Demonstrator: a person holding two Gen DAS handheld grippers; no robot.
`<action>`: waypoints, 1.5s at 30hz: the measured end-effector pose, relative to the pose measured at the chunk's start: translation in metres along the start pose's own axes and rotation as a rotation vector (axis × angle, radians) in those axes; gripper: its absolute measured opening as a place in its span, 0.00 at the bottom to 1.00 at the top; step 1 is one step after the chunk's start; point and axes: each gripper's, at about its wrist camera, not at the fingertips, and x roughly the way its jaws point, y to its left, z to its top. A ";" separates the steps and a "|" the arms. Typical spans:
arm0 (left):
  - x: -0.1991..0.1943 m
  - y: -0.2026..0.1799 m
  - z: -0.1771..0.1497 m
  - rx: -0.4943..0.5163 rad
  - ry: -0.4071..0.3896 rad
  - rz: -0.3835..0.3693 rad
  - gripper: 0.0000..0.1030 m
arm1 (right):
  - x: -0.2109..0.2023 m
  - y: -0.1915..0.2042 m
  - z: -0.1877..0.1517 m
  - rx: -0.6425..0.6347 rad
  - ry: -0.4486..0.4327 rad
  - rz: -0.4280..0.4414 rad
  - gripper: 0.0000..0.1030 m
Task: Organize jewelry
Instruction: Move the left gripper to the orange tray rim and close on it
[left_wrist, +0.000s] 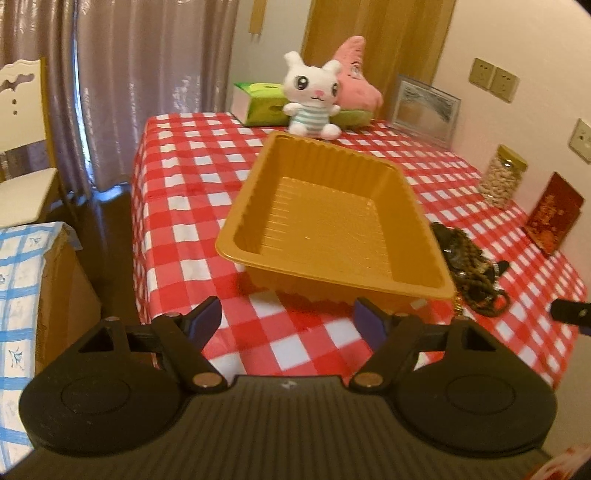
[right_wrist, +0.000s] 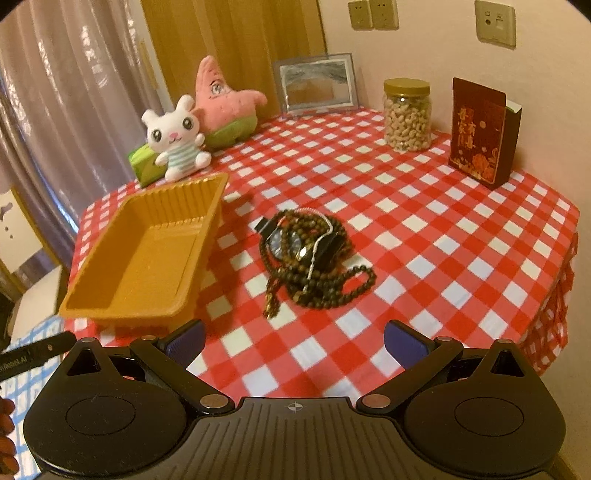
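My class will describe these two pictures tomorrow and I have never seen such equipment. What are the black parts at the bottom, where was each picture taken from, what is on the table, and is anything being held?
No robot here: a person holds a two-finger gripping tool in each hand, each with a camera looking along its fingers. One picture is from the left gripper, the other from the right gripper. Both stand open and hold nothing. On the checked tablecloth lie an empty golden tray and, beside it, a tangled pile of bead strings and a watch. Further back stand a white plush rabbit, a pink plush star, a jar, a picture frame and a red box.
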 end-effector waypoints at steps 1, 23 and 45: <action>0.004 0.001 0.000 -0.008 -0.003 0.004 0.72 | 0.003 -0.002 0.001 -0.002 -0.010 -0.003 0.99; 0.057 0.020 0.009 -0.200 -0.136 0.067 0.60 | 0.060 -0.023 0.025 -0.061 -0.016 -0.017 0.99; 0.102 0.025 0.018 -0.194 -0.222 0.083 0.43 | 0.079 -0.042 0.021 -0.046 0.060 -0.052 0.99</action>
